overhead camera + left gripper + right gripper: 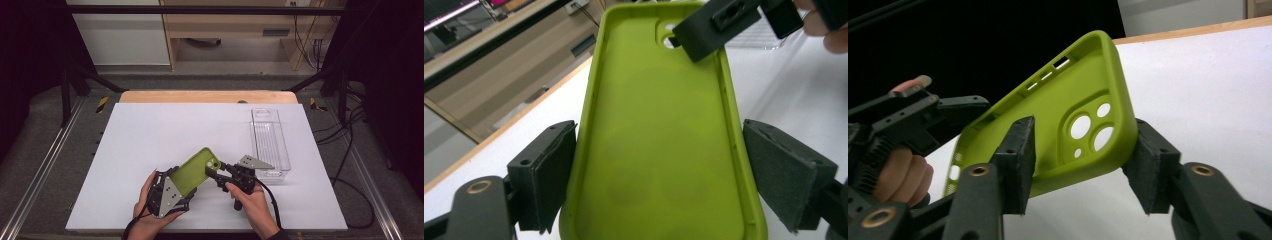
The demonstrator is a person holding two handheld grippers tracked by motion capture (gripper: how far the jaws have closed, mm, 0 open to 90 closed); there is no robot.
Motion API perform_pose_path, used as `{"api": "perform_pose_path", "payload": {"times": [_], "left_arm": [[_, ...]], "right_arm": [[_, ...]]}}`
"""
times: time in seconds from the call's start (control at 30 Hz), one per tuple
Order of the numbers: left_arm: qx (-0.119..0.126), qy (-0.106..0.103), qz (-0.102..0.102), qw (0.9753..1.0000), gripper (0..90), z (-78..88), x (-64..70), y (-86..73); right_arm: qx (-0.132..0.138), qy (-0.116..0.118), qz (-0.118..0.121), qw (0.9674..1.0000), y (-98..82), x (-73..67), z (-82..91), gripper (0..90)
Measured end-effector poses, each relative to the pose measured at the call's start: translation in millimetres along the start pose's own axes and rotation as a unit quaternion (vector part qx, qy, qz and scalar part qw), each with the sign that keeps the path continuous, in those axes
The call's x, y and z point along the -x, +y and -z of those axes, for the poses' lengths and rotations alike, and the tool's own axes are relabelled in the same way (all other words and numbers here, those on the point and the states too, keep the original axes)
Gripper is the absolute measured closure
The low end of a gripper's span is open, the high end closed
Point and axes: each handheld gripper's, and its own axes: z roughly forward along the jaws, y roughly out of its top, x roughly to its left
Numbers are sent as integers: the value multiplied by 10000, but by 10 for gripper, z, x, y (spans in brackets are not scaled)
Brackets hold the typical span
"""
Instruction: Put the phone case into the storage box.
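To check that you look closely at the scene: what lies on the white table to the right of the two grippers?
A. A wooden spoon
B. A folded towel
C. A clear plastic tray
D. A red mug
C: in the high view a clear plastic tray lies lengthwise on the white table, right of the grippers that hold the green phone case.

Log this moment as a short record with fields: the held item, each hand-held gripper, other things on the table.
held item: lime-green soft phone case, lifted off the table, open side up
left hand-held gripper: jaws clamp the case's long sides at its lower end
right hand-held gripper: jaws at the camera-hole corner, both pads on the case
other things: clear rectangular plastic tray, far right
surface: white table top
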Motion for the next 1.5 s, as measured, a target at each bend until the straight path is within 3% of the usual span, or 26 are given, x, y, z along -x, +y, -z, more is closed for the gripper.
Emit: {"api": "perform_pose_path", "payload": {"times": [0.27,0.5,0.73,0.83,1.0,1.2,1.5], "left_arm": [[-86,89,-37,9999,158,-19,-7,-9],[-109,180,96,9997,158,-46,-48,-32],[-149,303,456,9984,158,-57,-139,-79],[-111,393,643,9971,158,-48,-203,-99],[-153,524,783,9954,158,-34,-263,-130],[-203,635,837,9943,159,-18,-289,-148],[-346,760,808,9932,159,-43,-298,-167]], "right_arm": [[153,26,-84,9998,46,-39,30,627],[116,-98,-43,9999,135,-98,-15,670],[76,-307,-42,9995,267,-207,-162,713],[41,-425,65,9991,367,-291,-258,723],[-21,-513,140,9986,441,-357,-386,729],[-77,-595,249,9979,473,-414,-471,729],[-237,-675,282,9970,496,-384,-566,724]]}}
